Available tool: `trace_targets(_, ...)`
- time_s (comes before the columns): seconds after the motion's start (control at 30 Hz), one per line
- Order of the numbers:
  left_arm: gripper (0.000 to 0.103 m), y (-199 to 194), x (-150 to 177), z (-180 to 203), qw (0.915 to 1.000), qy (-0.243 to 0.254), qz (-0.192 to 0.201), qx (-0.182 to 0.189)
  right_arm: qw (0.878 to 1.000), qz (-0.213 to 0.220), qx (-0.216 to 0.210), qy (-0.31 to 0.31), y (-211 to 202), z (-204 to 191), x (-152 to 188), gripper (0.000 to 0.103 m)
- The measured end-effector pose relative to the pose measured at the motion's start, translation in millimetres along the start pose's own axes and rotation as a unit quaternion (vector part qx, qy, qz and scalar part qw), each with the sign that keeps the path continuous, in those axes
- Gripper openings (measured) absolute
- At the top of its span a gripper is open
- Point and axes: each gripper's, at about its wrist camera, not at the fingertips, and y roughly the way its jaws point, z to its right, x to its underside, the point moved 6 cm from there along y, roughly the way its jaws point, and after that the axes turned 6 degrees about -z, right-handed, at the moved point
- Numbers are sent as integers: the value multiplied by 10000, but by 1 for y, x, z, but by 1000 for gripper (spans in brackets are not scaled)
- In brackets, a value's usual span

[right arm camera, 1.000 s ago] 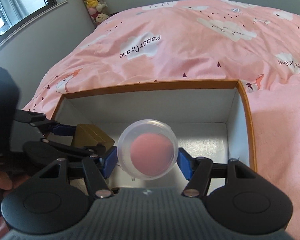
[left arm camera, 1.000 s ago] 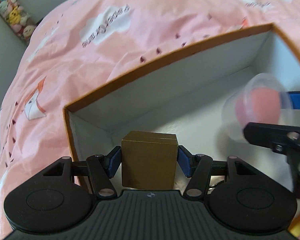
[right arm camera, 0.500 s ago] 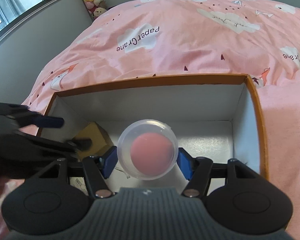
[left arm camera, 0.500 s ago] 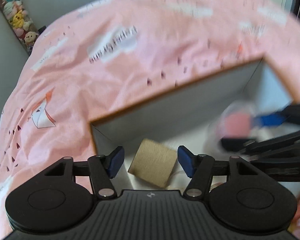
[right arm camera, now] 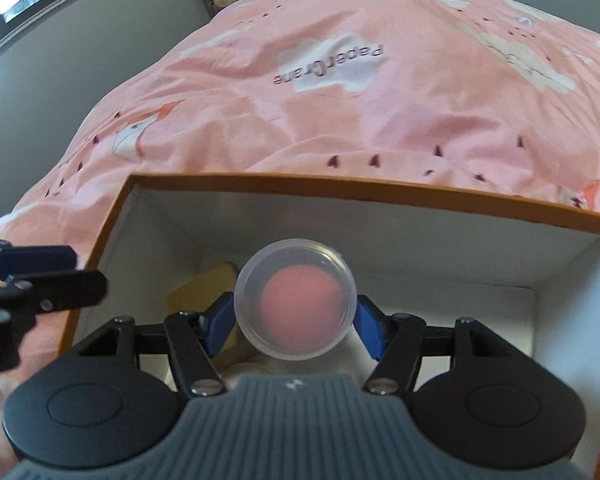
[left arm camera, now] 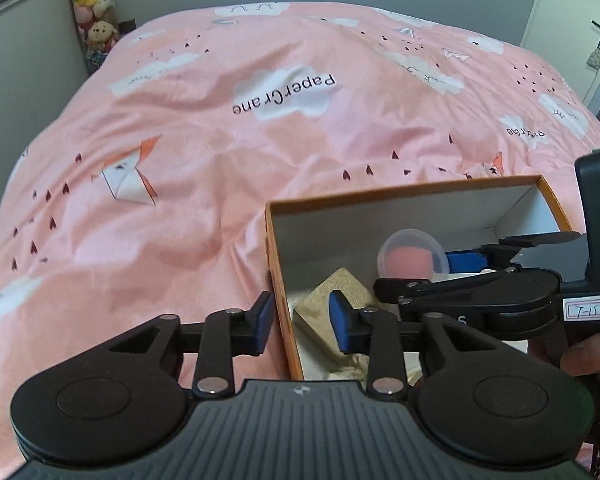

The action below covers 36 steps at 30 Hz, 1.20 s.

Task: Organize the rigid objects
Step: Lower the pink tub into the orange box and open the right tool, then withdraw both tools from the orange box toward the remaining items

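Note:
An orange-rimmed cardboard box [left arm camera: 400,190] with white inner walls lies on the pink bed; it also shows in the right wrist view [right arm camera: 340,186]. A gold cube [left arm camera: 340,292] lies tilted in the box's left corner, also seen in the right wrist view [right arm camera: 208,284]. My left gripper [left arm camera: 300,322] is open and empty, astride the box's left wall. My right gripper [right arm camera: 296,322] is shut on a clear round container with a pink ball inside [right arm camera: 296,304], held over the box; the container also shows in the left wrist view [left arm camera: 412,258].
A pink duvet [left arm camera: 220,140] printed with clouds and paper cranes covers the bed around the box. Plush toys [left arm camera: 94,12] hang in the far left corner by the wall. A door [left arm camera: 580,32] stands at the far right. Some pale items lie on the box floor [left arm camera: 348,364].
My left gripper let go of the gold cube, which now lies in the box, and drew back up and left. My right gripper moved the container lower into the box.

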Motion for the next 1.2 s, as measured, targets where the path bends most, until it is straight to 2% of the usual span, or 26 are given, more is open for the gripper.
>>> trace_targets(0.17, 35, 4, 8, -4, 9996, -164, -30, 212, 9993, -260, -280, -11, 4, -13, 8, 63)
trace_targets(0.37, 34, 5, 11, -5, 9993, -254, -36, 265, 9971, -678, -271, 216, 16, -13, 19, 64)
trace_targets(0.57, 34, 5, 12, -5, 9991, -322, -46, 271, 9977, -628, -215, 156, 17, -16, 22, 66)
trace_targets(0.63, 34, 4, 13, -5, 9992, -301, -35, 266, 9976, -634, -225, 168, 16, -17, 22, 72)
trace_targets(0.87, 34, -20, 19, 3, 9991, -235, 299, 188, 9993, -346, 82, -102, -13, -18, 27, 73)
trace_targets(1.07, 36, -79, 37, 33, 9930, 196, 1148, 177, 9996, 284, 51, -3, -74, -15, 51, 73)
trace_targets(1.2, 39, -107, 62, 54, 9891, 298, 1382, 419, 9975, 667, 123, -186, -115, -18, 76, 73)
